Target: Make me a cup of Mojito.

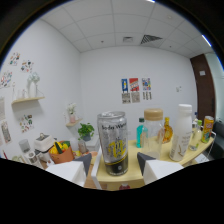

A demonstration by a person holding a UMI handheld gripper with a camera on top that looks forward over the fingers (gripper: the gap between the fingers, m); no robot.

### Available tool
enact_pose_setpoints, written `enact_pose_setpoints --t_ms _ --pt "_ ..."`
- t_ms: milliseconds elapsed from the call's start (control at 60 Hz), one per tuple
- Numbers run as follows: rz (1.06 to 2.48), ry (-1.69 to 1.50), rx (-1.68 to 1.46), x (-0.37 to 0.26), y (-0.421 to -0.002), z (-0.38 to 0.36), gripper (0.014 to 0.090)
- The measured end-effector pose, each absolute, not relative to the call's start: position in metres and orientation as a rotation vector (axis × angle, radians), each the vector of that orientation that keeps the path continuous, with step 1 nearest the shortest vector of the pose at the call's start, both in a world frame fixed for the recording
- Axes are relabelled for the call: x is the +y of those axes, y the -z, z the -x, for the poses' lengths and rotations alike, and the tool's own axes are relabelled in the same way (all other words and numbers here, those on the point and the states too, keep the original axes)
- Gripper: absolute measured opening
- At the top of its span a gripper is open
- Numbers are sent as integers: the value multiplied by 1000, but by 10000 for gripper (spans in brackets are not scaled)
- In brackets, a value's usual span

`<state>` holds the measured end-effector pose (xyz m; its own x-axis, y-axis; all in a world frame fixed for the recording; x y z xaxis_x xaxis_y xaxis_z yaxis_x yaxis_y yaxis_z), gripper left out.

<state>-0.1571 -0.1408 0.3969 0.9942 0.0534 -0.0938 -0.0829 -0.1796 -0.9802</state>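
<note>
Tall silver soda-water can [113, 142] with yellow and black print standing between the two white gripper fingers [75, 171] on a pale yellow tabletop [134, 172].

The surface is smooth and light, set in a white-walled office room with a tiled ceiling, a ceiling vent [150, 38] and three small posters [135, 89] on the far wall; the gripper [114, 167] is spread apart, its dark tips flanking the can's base, though whether they touch its sides cannot be told; beyond the can stand a clear glass jar with a tan lid [153, 126], a teal bottle [142, 132], a tall white plastic bottle [182, 132] and a slim yellow can [207, 128]; off to the side sit a small green potted plant [86, 131] and an orange box holding yellow fruit [60, 151]; white wall shelves [27, 99] carry small ornaments.
</note>
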Motion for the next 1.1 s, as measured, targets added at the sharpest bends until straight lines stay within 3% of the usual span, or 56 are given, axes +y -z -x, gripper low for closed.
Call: enact_pose_setpoints --t_ms 133,250,367,717,917,1100 --pt "1759 -94 18 -111 -394 158 834" --pt "1752 -69 8 -94 -395 157 717" --pt "1736 -44 5 -88 -399 156 541" --pt "1757 -28 -8 -99 -400 155 517" --pt "1712 -65 -24 -143 -417 150 515" --pt "1722 -59 3 -188 -399 123 515"
